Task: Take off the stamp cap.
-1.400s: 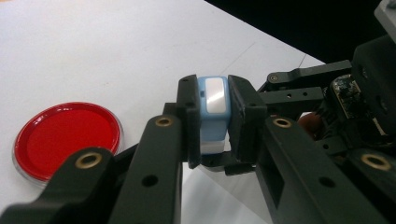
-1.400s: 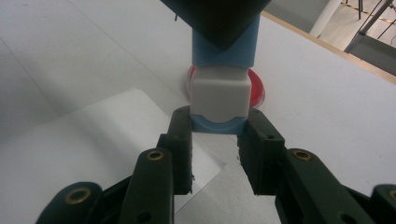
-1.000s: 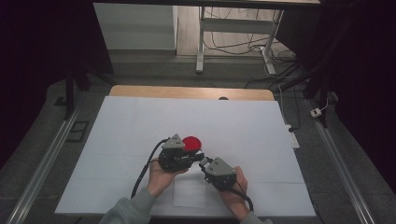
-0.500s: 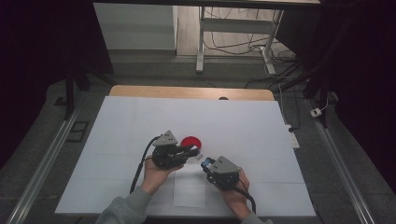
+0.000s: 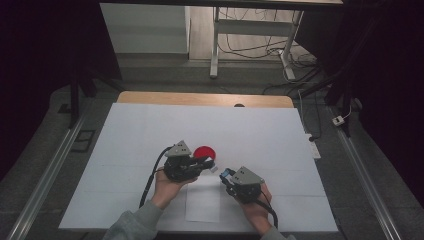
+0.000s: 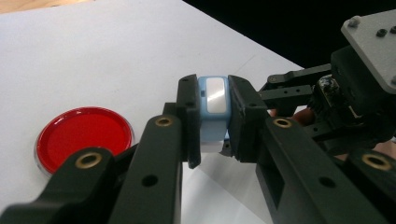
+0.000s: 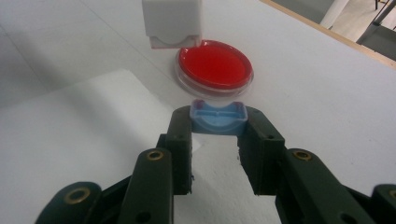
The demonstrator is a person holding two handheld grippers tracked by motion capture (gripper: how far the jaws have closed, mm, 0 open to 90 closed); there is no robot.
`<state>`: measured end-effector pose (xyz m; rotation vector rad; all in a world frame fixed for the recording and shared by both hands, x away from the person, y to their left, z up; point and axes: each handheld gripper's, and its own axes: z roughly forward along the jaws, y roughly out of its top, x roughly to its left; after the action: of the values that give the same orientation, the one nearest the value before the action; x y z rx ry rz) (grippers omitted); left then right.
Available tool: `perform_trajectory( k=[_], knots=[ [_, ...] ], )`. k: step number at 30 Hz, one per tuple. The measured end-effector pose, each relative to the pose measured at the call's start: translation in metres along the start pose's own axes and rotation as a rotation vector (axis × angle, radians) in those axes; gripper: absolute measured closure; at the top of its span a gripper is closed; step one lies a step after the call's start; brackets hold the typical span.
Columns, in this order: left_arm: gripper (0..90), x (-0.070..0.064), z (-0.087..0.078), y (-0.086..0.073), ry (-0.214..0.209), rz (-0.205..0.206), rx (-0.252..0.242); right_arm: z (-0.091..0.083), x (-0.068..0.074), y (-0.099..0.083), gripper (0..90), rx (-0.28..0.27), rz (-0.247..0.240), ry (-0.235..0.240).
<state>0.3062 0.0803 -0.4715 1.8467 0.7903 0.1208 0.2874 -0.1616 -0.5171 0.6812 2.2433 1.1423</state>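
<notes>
- High view: my left gripper (image 5: 209, 163) sits near the middle of the white-covered desk (image 5: 140, 130), its tip just beside the round red plastic lid with a clear rim (image 5: 204, 152). My right gripper (image 5: 228, 176) is close on its right, the two tips near each other. A loose white paper sheet (image 5: 202, 202) lies on the desk between my forearms.
- Left gripper view: my left gripper (image 6: 214, 122) is clamped on a small light-blue plastic block with a shiny white face (image 6: 214, 105), the jaws pressing both its sides and holding it above the desk. The red lid (image 6: 84, 135) lies flat on the desk to the left. My right gripper (image 6: 280, 93) shows at the right, close behind the block.
- Right gripper view: my right gripper (image 7: 218, 140) is closed on a small light-blue plastic cap with a rounded rectangular shape (image 7: 218, 119), held at the jaw tips just in front of the red lid (image 7: 215, 64). Above, a white block-shaped piece (image 7: 173, 21) hangs over the lid's near edge; I cannot tell whether they touch.
</notes>
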Motion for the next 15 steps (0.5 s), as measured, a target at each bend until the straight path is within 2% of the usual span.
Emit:
perform_trajectory(
  k=[11,15],
  knots=[
    [75.5,0.001,-0.001,0.0,0.01,0.003,0.002,-0.016,-0.014,-0.01,65.7,0.003,0.017,0.005],
    [75.5,0.001,-0.001,0.0,0.013,0.012,0.007,-0.025,-0.021,-0.017,65.7,0.007,0.048,0.009]
  ],
)
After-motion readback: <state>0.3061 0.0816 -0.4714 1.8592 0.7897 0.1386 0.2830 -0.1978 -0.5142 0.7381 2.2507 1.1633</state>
